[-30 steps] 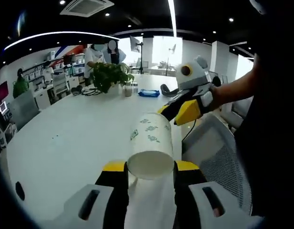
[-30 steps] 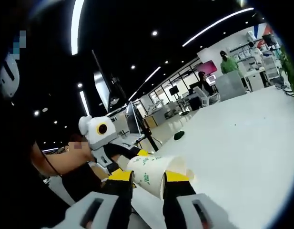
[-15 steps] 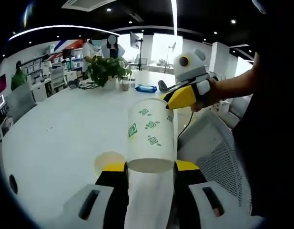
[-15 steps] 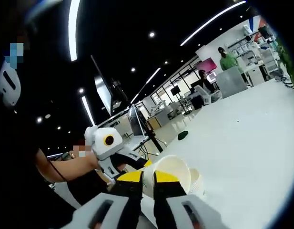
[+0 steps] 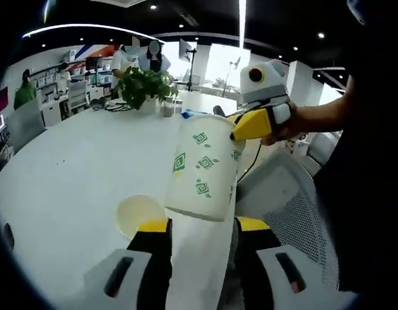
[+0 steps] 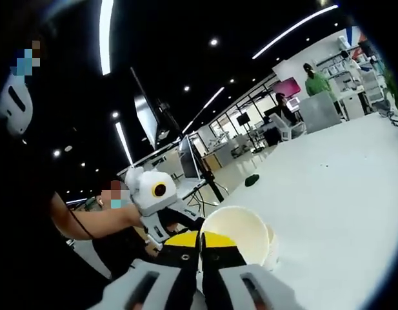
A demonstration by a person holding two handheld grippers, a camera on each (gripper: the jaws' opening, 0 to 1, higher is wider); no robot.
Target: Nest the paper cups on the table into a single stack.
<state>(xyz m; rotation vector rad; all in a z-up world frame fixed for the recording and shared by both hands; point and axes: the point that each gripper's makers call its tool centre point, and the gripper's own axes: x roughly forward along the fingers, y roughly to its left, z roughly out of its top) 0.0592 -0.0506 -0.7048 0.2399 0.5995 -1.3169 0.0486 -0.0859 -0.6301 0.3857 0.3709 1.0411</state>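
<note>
A white paper cup (image 5: pixel 202 171) with green diamond prints stands tilted between the jaws of my left gripper (image 5: pixel 202 225), which is shut on its lower end. My right gripper (image 5: pixel 251 124) reaches in from the right and meets the cup's far rim. In the right gripper view I look into the cup's open mouth (image 6: pixel 237 229), with a second rim (image 6: pixel 270 248) nested just outside it. My right gripper (image 6: pixel 200 243) has its jaws almost together on the near rim. The left gripper (image 6: pixel 157 194) shows behind. Another cup (image 5: pixel 139 216) sits on the white table (image 5: pixel 69 168).
A potted plant (image 5: pixel 142 87) and small items stand at the table's far end. A grey mesh chair (image 5: pixel 286 194) is by the table edge on the right. A dark small object (image 6: pixel 251 181) lies on the table (image 6: pixel 340 194). People stand at the back.
The right jaws have gone from spanning a cup to nearly together on a rim. The held cup has tipped more upright, and the loose cup on the table has come into view.
</note>
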